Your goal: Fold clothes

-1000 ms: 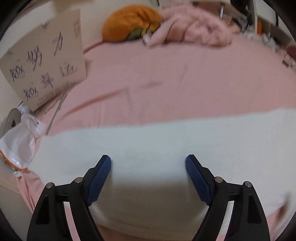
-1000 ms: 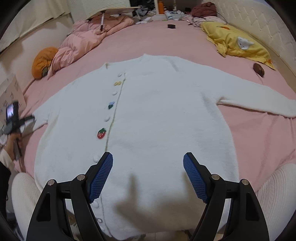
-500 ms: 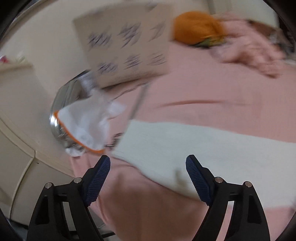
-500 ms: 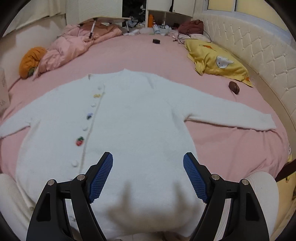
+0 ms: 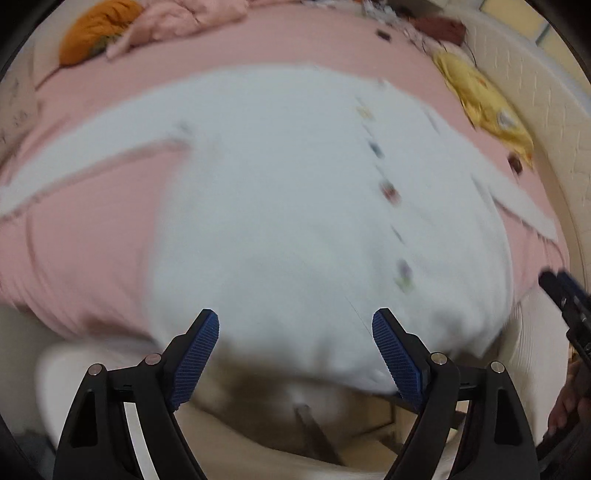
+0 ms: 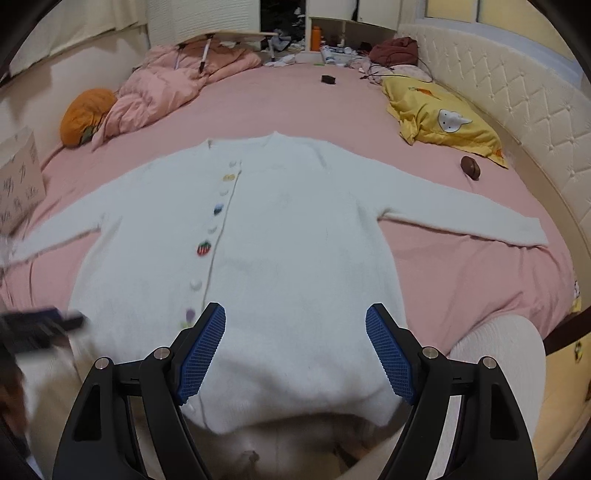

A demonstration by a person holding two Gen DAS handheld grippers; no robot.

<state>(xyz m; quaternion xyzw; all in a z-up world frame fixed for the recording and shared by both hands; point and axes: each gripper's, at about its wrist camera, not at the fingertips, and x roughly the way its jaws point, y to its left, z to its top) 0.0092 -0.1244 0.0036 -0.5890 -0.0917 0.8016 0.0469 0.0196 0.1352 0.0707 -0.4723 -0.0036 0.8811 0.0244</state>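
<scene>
Swinging from sleeve end to cardigan (image 5: 280, 206) body, left tongs (image 5: 295, 354) apart; right tongs (image 6: 295, 347) apart, unchanged.

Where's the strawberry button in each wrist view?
Left wrist: strawberry button, blurred, right of centre on the cardigan placket.
Right wrist: strawberry button, sharp, left of centre, above the left fingertip of this gripper.
Shared landmark: orange cushion, upper left in both.

The left gripper (image 5: 295, 358) has its jaws spread wide, nothing between the blue pads; the right gripper (image 6: 295, 350) is likewise wide apart and empty; both point toward the far side.
</scene>
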